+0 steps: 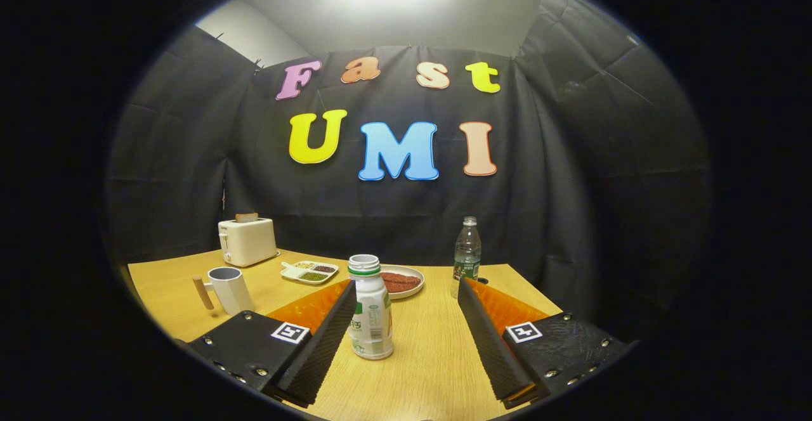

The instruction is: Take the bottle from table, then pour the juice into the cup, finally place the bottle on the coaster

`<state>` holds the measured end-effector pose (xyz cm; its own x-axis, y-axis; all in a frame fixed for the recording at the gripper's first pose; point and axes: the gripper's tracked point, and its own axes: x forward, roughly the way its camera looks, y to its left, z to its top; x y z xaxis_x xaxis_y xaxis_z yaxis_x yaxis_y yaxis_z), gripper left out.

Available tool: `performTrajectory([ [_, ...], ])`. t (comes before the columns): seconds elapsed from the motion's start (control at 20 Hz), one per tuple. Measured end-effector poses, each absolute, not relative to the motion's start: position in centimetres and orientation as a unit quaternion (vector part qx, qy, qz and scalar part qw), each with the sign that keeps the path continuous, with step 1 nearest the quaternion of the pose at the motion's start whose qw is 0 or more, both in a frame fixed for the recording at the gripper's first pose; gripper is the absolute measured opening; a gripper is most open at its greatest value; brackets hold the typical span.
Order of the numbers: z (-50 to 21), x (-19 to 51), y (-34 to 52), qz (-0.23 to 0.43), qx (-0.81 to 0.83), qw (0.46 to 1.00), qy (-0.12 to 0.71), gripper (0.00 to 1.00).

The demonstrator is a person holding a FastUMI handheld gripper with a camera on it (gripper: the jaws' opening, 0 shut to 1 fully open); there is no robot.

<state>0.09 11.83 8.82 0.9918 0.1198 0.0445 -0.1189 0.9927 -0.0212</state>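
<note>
Nearest of all, the gripper point(406, 300) has its two fingers spread wide apart, with nothing clamped between them. One juice bottle point(370, 310) stands upright on the wooden table point(438, 357) in the gap, its cap off and its mouth open. It stands close against the inner face of the left finger point(323, 338), whether touching or a hair off I cannot tell, and well clear of the right finger point(485, 338). The bottle's base rests about halfway along the fingers' length, so its body is inside the span and its neck rises above the fingertips.

Just left of the left finger, and a little further back, stands one white cup point(229, 289) with a wooden handle pointing leftward, upright and open at the top.

Beyond the fingertips, behind the juice bottle, lies one round plate point(401, 281) holding something reddish-brown. To its left sits one white divided tray point(309, 272) with small portions in its compartments. Just beyond the tip of the right finger stands one clear water bottle point(467, 253), upright, capped, with a green label.

Farthest back, toward the table's rear left corner, sits one white toaster point(247, 241) with a slice of bread poking out of its top.
</note>
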Motion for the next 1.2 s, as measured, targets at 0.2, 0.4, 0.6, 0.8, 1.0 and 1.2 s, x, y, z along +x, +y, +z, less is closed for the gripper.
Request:
performTrajectory([
  [0.2, 8.0, 0.8, 13.9, 0.075, -0.009, 0.997, -0.015, 0.97],
  [0.4, 7.0, 2.1, 15.5, 0.085, -0.013, 0.996, -0.005, 0.97],
  [0.6, 5.2, 3.7, 16.3, 0.086, -0.020, 0.996, 0.008, 0.97],
  [0.8, 3.9, 5.1, 16.3, 0.073, -0.001, 0.997, 0.017, 0.97],
  [1.0, 2.8, 6.4, 16.4, 0.070, 0.004, 0.997, 0.031, 0.97],
  [1.2, 1.8, 7.5, 17.1, 0.078, 0.015, 0.996, 0.046, 0.97],
])
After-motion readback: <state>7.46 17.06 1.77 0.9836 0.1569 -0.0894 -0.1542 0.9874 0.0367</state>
